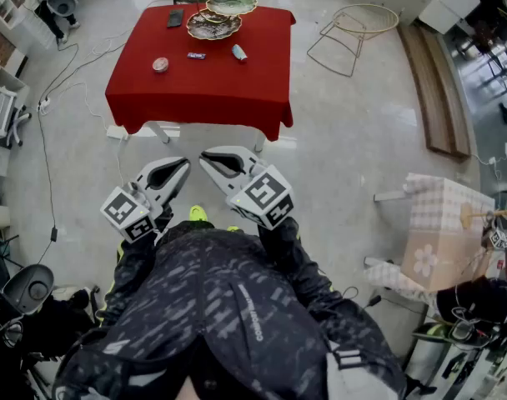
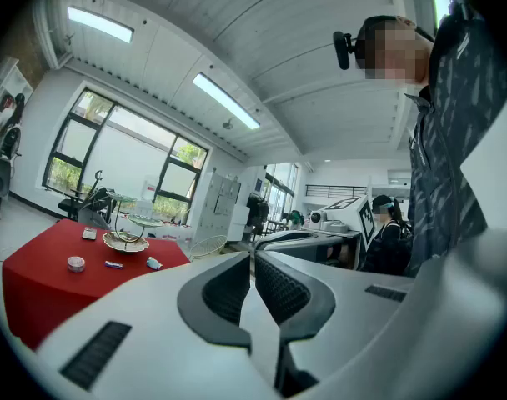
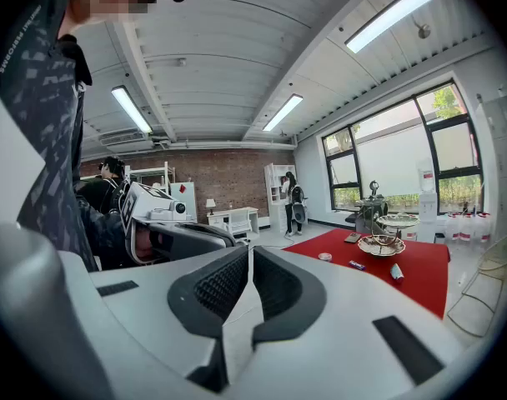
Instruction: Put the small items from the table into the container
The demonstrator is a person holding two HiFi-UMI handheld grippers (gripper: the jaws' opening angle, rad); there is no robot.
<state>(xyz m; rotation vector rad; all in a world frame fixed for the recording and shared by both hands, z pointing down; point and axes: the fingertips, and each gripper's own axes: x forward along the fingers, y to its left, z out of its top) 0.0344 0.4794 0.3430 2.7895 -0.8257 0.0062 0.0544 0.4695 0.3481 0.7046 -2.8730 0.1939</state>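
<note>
Both my left gripper (image 1: 183, 163) and right gripper (image 1: 206, 156) have jaws shut on nothing. Well ahead, a round pinkish tin (image 1: 160, 64), a dark wrapped bar (image 1: 196, 56) and a pale blue tube (image 1: 239, 52) lie on the red-clothed tabletop (image 1: 203, 94) near a scalloped tiered dish (image 1: 213, 25). Arriving shut, I could knock the tube rolling.

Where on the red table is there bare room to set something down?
The near half of the red table is bare, from the row of round tin, small bar and tube to the front edge. The strip right of the tube is also free. The far edge is crowded: tiered dish stand, black flat item.
</note>
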